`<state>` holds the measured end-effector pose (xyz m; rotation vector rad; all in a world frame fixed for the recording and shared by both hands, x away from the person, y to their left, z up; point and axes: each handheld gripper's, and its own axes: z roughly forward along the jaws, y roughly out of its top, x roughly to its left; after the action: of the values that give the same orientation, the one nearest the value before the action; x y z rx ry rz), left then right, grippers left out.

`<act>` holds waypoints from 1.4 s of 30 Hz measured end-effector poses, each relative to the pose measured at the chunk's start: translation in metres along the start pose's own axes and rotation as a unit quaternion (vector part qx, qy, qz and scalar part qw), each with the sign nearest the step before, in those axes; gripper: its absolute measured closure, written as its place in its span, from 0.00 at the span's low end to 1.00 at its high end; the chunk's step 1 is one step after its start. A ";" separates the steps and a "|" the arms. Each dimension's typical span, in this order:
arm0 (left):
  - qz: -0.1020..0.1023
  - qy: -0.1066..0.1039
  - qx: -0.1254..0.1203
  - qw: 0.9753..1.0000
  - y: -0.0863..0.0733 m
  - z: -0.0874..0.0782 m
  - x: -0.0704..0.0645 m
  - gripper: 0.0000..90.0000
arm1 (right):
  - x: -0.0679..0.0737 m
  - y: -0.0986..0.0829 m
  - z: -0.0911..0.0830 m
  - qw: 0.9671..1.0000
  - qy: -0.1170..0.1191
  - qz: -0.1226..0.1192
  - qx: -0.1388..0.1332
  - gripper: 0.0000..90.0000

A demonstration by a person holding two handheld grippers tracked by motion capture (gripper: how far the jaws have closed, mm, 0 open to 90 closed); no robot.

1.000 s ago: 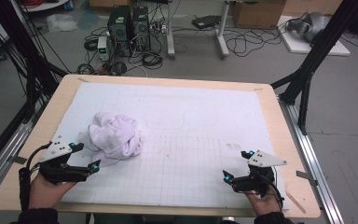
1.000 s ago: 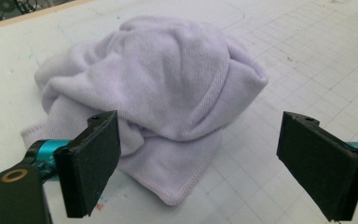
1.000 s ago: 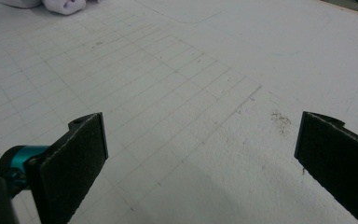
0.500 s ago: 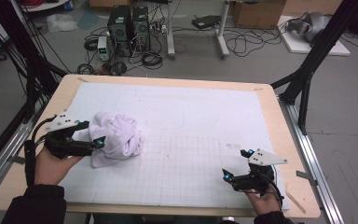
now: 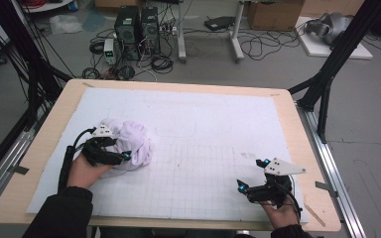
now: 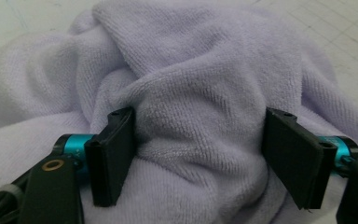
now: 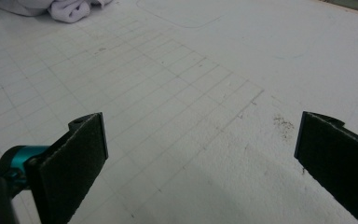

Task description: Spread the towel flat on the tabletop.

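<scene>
Around right tool (image 5: pixel 252 175), bare mat (image 5: pixel 218 124)

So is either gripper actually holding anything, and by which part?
Not yet: the left gripper straddles a raised fold of the crumpled lilac towel, jaws open. The right gripper is open over the mat.

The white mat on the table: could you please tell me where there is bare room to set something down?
Most of the white mat is bare: the far strip behind the lavender towel, and the wide gridded middle between the towel and the right tool. It is crowded only at the left, where the left tool straddles a fold of the bunched towel, jaws open.
</scene>
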<state>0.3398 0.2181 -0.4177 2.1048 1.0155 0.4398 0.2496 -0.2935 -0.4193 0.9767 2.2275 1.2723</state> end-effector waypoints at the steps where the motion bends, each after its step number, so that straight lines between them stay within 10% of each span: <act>1: 0.000 0.000 0.000 1.000 0.000 0.000 0.000 0.34 | 0.000 0.000 0.000 1.000 0.000 0.000 0.000 0.02; 42: 0.009 0.004 0.022 1.000 0.006 0.004 0.002 0.73 | 0.003 0.005 0.009 1.000 0.014 -0.012 0.004 0.06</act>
<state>0.3462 0.2150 -0.4154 2.1546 1.0216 0.4383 0.2555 -0.2845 -0.4196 0.9372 2.2606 1.2758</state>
